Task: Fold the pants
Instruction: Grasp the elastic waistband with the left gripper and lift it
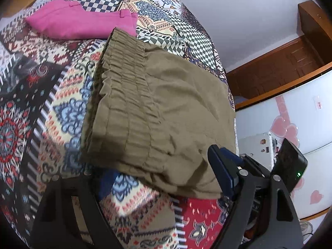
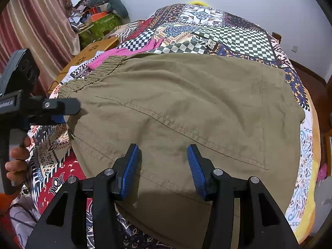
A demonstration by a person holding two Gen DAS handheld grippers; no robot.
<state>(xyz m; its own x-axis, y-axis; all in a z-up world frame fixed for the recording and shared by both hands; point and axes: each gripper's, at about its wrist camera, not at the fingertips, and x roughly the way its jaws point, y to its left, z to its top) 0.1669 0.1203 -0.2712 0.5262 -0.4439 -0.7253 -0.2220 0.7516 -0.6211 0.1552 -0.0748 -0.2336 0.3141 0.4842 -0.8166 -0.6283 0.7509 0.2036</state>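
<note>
text: none legible | white cabinet (image 1: 307,112) red sticker: too blurred

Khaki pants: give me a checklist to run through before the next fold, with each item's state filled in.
1. Khaki pants lie flat on the bedspread: ok.
2. Right claw open, over the near edge, nothing pinched: ok.
3. Left claw open at the waistband end: ok.
4. Left claw touching the cloth: cannot tell.
5. Pink pants clear of the khaki pair: not ok, the waistband corner overlaps them.
6. Layers underneath aligned: cannot tell.
</note>
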